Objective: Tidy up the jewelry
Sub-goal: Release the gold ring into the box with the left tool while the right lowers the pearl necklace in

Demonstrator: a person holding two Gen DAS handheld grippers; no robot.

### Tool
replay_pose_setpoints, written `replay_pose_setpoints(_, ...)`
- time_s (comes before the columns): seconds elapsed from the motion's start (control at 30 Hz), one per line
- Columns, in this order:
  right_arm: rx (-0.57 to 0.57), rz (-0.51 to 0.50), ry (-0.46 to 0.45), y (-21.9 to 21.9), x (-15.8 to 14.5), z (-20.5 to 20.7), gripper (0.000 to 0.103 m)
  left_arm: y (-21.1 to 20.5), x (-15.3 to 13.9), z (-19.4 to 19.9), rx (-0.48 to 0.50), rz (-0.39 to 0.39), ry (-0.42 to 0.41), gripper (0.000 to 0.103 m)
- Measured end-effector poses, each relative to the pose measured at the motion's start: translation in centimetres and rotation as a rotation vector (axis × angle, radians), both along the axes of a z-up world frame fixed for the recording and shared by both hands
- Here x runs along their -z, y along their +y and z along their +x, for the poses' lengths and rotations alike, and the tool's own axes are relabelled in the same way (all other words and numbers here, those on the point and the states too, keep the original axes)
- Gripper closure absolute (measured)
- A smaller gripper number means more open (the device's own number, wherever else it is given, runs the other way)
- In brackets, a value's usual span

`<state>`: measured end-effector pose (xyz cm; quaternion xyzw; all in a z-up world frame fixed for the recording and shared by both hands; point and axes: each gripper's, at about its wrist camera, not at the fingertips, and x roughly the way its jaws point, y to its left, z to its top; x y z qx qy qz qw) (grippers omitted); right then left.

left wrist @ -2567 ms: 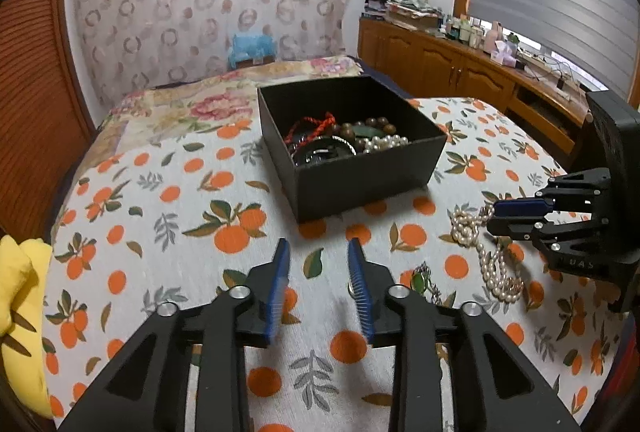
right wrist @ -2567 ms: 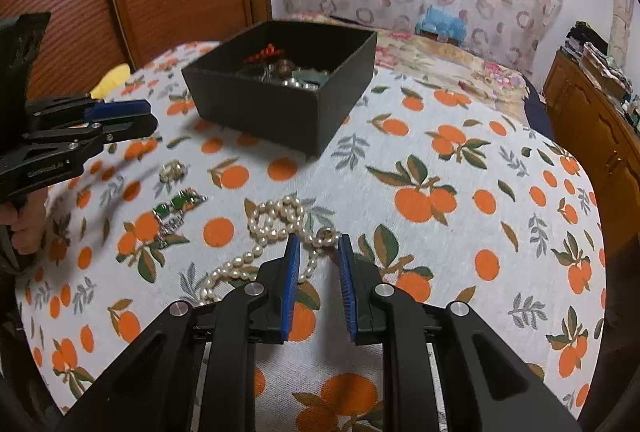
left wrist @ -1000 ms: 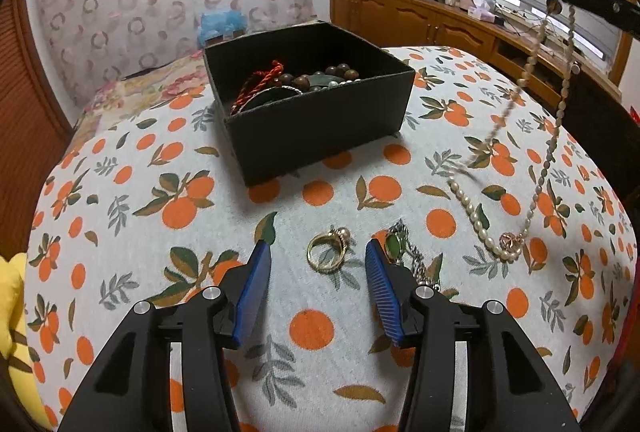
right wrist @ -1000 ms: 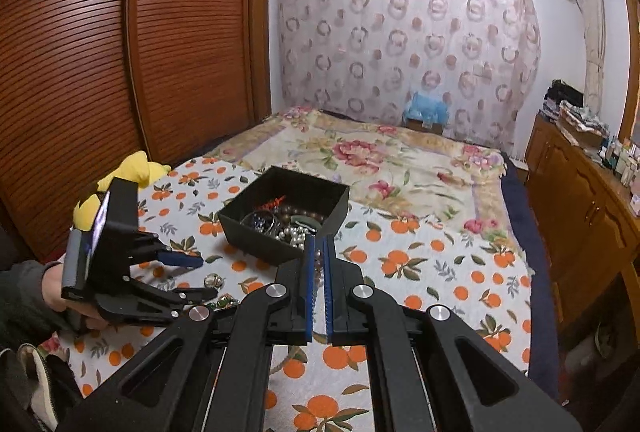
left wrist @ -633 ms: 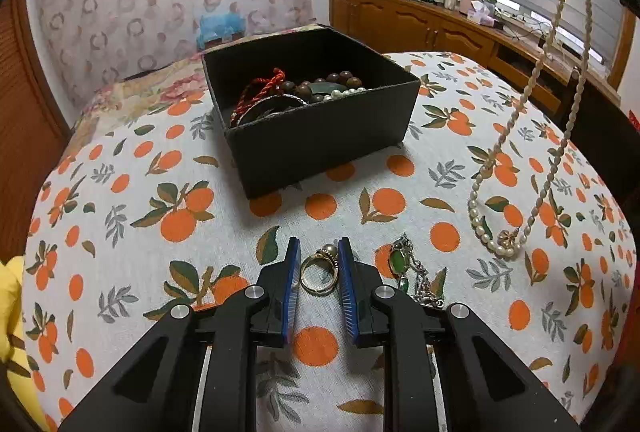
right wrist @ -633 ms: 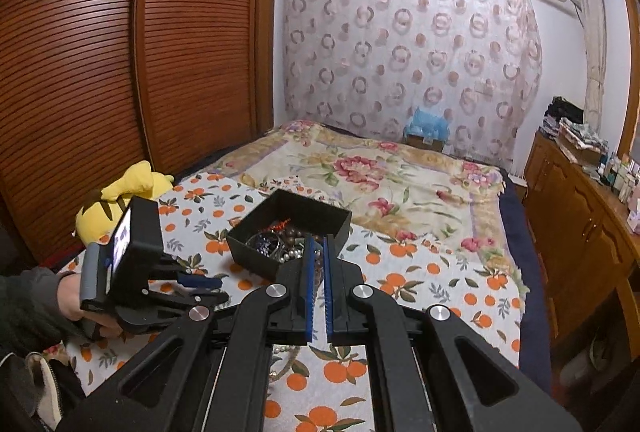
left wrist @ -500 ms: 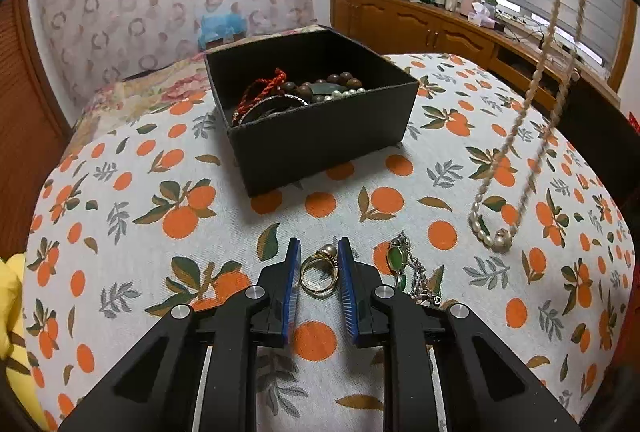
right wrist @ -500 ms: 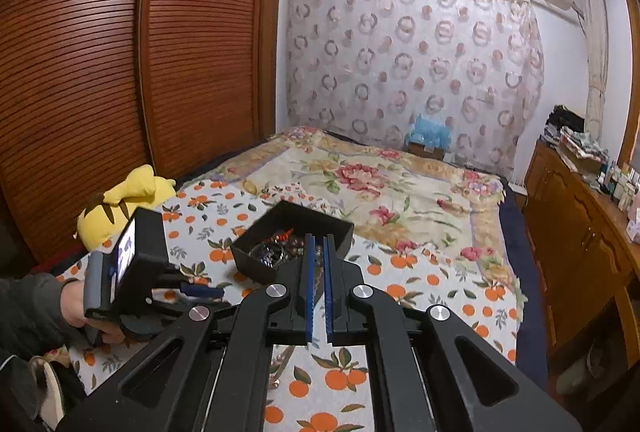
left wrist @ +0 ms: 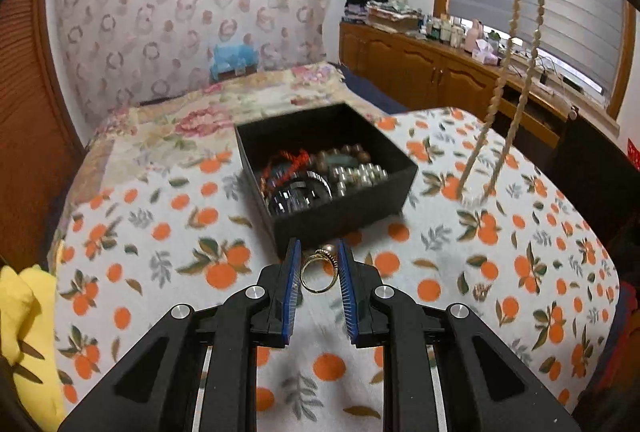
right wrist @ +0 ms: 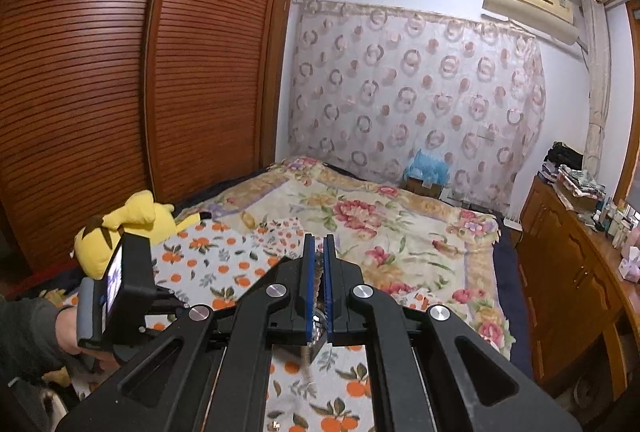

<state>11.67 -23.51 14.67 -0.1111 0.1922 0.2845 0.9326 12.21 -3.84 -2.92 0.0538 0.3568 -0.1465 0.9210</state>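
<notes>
Looking along the left gripper (left wrist: 318, 274), I see its blue-padded jaws drawn narrow on a small gold ring with a pearl-like bead (left wrist: 319, 269), pinching the band across its width so that it stands clear of the orange-printed bedspread (left wrist: 168, 256). Just beyond lies the open black cardboard box (left wrist: 340, 220), already heaped with bracelets and beads. A ring like that looks light, hard and slick, so I would judge the grip across the hoop sound only while the pads press squarely; tilted, it could pivot or pop out. To the right a long strand of cream pearls (left wrist: 508, 72) hangs in a loop from the upper corner of the view down to about box height, its lowest part blurred, so I cannot tell whether it clears the cloth. Limp and free to sway, it should be lowered into the box bottom first and coiled.

From the right gripper (right wrist: 319, 288), the jaws stand all but closed, with part of the strand caught between them and trailing away underneath. Down at the left, a sleeved hand (right wrist: 70, 328) holds the other tool over the cloth, near a yellow plush toy (right wrist: 124, 224).
</notes>
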Motion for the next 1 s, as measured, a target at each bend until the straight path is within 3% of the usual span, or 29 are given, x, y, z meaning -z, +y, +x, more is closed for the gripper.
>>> replay_pose_setpoints(0.43,0.002,0.027,0.005,2.7,-1.3,4.0,0.098,-0.1,-2.9,2.2,-0.019,-0.006,-0.057,0.085)
replay_pose_setpoints(0.57,0.015,0.089,0.044,2.7,-0.9,5.2,0.098,-0.1,-2.7,2.9,-0.027,-0.014,-0.053,0.085)
replay_pose_setpoints(0.77,0.041,0.058,0.093,3.5,2.0,6.6,0.098,-0.2,-2.3,3.6,-0.035,-0.010,-0.047,0.085)
replay_pose_setpoints(1.0,0.057,0.020,0.211,4.1,7.3,8.7,0.098,0.2,-2.0,4.5,-0.052,-0.021,-0.039,0.085)
